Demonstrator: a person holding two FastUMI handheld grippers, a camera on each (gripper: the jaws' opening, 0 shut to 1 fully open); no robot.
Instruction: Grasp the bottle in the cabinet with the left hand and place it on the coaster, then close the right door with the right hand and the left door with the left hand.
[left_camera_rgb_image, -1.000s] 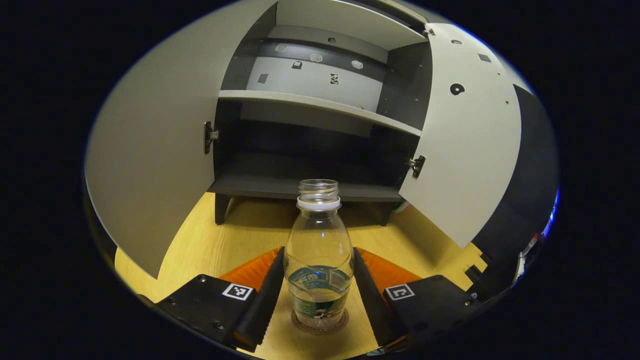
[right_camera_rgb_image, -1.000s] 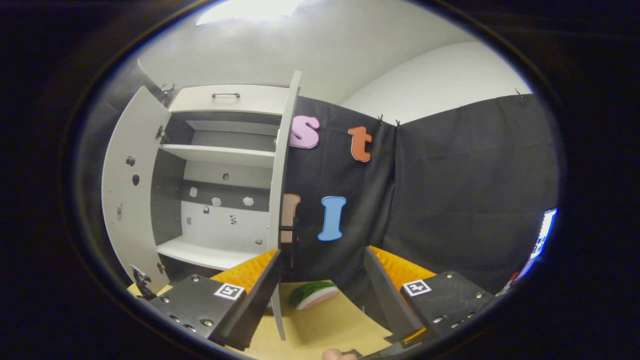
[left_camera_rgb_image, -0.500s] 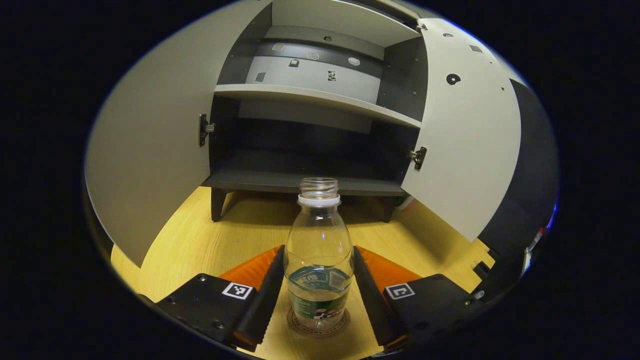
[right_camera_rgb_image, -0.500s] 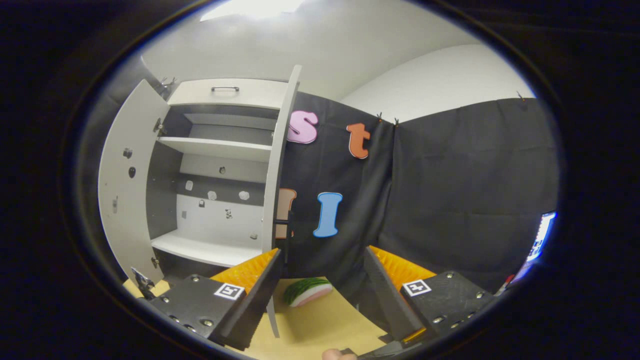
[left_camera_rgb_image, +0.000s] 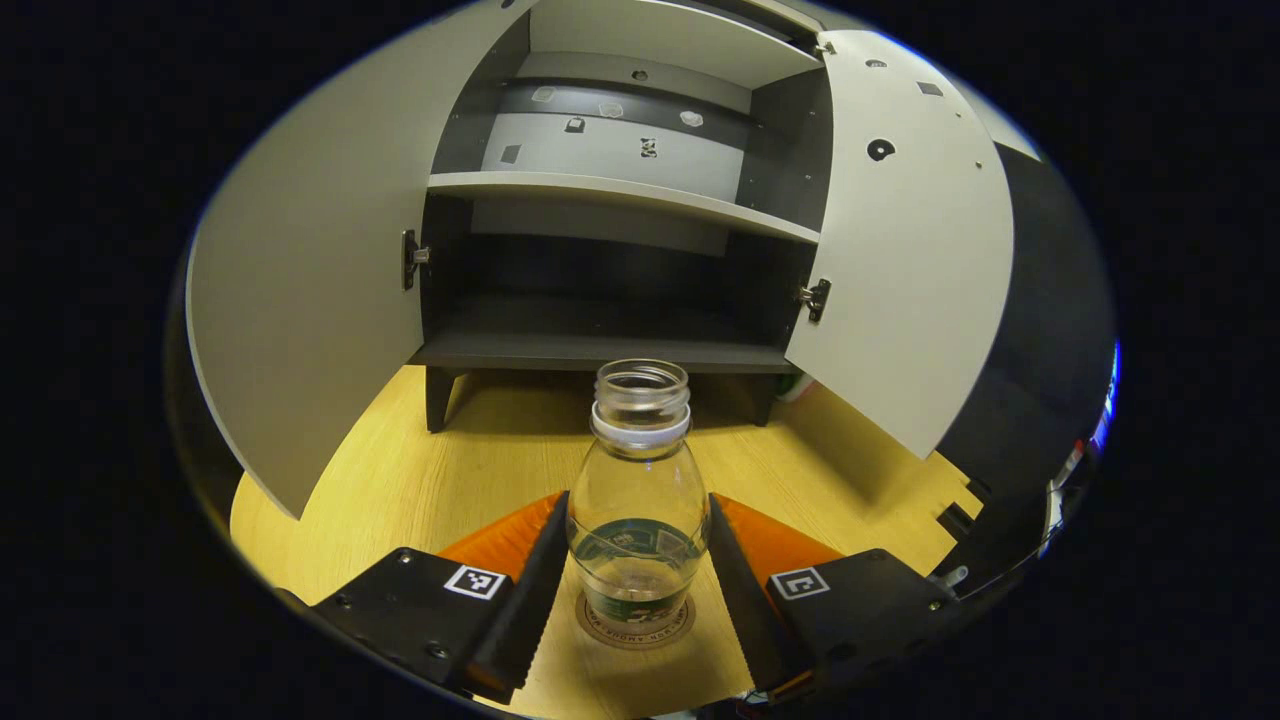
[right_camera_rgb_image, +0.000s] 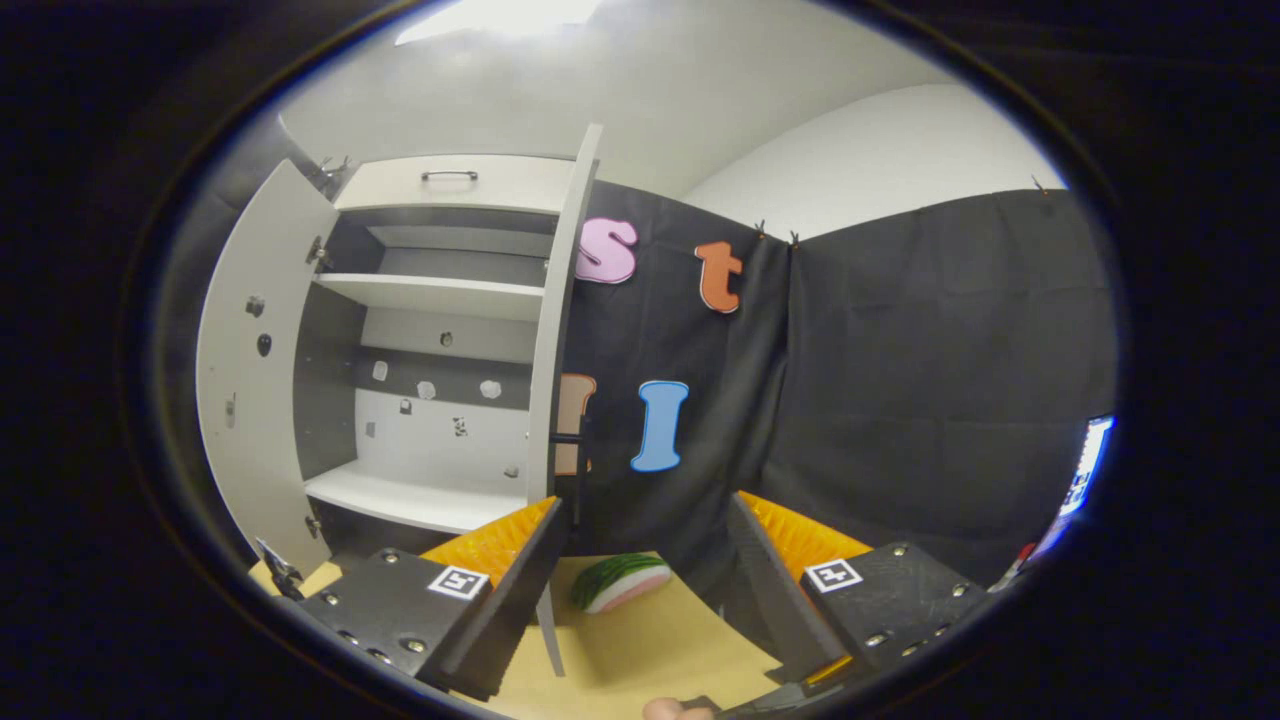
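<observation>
A clear, capless plastic bottle with a green label stands upright on a round brown coaster on the wooden table. My left gripper is shut on the bottle, one finger pressed against each side of its lower body. Behind it the cabinet has both doors swung wide: the left door and the right door. In the right gripper view my right gripper is open and holds nothing. It sits just right of the right door, seen edge-on; the left door lies beyond it.
The cabinet's lower compartment is dark and bare, with a white shelf above it. A toy watermelon slice lies on the table ahead of the right gripper. Black cloth hangs behind and to the right.
The left gripper has tipped forward over the bottle, so the bottle's base and more of the coaster's rim now show. The right gripper has barely shifted.
</observation>
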